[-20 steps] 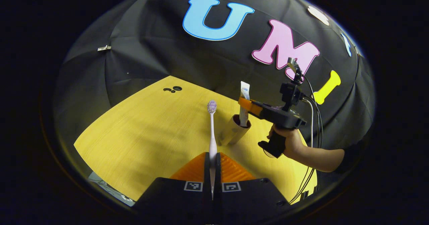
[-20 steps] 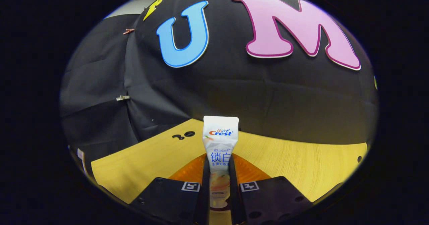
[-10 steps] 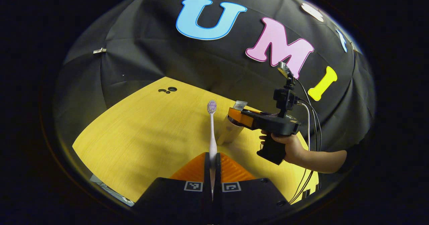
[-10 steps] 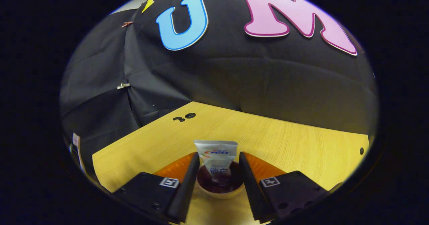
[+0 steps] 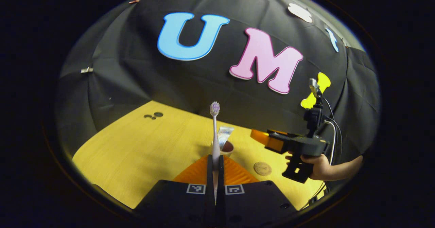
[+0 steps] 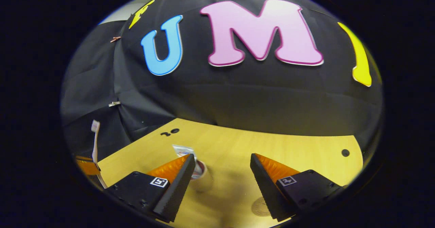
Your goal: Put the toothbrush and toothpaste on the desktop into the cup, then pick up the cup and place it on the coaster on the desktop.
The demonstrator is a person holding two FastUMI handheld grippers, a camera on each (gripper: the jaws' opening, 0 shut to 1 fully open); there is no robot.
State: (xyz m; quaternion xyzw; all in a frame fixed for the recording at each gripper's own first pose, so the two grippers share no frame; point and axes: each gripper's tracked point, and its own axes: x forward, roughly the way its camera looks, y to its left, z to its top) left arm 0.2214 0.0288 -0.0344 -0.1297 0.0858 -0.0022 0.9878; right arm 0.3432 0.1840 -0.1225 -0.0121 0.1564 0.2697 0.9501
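My left gripper (image 5: 214, 157) is shut on the handle of a white toothbrush (image 5: 214, 126), which stands upright with its bristled head on top. Just beyond it on the yellow desktop (image 5: 136, 143) stands the cup (image 5: 227, 149), with the toothpaste tube (image 5: 224, 134) leaning inside. A round coaster (image 5: 262, 169) lies to the cup's right. My right gripper (image 6: 221, 158) is open and holds nothing. In the right gripper view the cup (image 6: 201, 177) and toothpaste (image 6: 183, 150) sit by its left finger, and the coaster (image 6: 260, 207) is low between the fingers.
A hand holds the right gripper (image 5: 263, 138) above the desktop, right of the cup, with cables trailing behind it. Small dark holes (image 5: 153, 115) mark the far left of the desktop. The black cloth wall closes off the far edge.
The right gripper let the toothpaste drop into the cup, opened, and drew away to the right. The left gripper, still holding the toothbrush, has come closer to the cup.
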